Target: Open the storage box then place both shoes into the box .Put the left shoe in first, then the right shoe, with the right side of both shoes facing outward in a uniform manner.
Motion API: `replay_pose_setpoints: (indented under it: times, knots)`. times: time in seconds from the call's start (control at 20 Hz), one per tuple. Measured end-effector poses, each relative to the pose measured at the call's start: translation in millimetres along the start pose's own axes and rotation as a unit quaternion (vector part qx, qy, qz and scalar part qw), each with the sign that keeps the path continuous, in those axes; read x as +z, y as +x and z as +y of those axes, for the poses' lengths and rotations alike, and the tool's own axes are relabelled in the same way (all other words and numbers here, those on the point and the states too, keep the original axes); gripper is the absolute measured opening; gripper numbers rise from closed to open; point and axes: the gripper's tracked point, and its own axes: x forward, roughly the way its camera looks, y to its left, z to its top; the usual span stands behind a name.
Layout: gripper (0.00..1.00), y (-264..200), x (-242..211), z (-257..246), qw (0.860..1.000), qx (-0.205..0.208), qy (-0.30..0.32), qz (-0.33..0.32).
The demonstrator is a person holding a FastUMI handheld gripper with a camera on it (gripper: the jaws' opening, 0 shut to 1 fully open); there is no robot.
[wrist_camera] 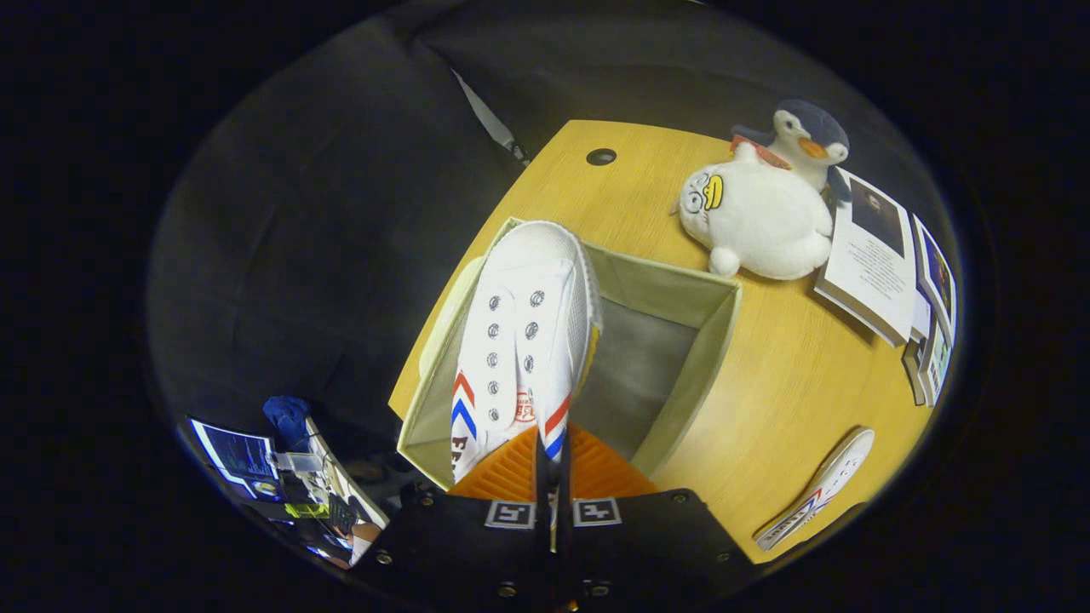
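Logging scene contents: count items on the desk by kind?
Shoes: 2, one held in the gripper over the box, one on the desk
Storage box: 1
Plush toys: 2
Books: stack, count unclear
Total: 5 plus books

A: The shoe [519, 340] caught tight in the claw [552, 477] is white, with silver eyelets, red and blue chevron stripes on both sides and a small red mark on the tongue.

B: And the storage box [681, 358]?

A: Pale beige walls, a grey floor inside. The surface [783, 383] is a warm yellow wood grain with one dark round hole.

B: The second shoe [819, 489] near the edge?

A: White too, red and blue stripes again.

B: The soft toys?

A: One white plush [758, 221] with a yellow beak; a penguin [809, 136] in dark grey-blue and white, orange beak. The books [877, 255] have white covers with dark pictures.
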Motion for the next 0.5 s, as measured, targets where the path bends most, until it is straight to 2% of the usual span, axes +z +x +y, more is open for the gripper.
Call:
replay_pose_setpoints:
  times: [0.05, 0.1, 0.25, 0.5]
  knots:
    - [0.08, 2.8, 4.9, 9.1, 1.000, 0.020, 0.002, -0.007]
    - [0.30, -2.8, 11.0, 14.7, 0.999, 0.029, 0.000, -0.015]
    - [0.99, -6.5, 22.9, -0.6, 0.999, 0.006, -0.024, -0.038]
    - [0.98, -37.0, 24.0, -5.1, 0.998, 0.016, -0.007, -0.054]
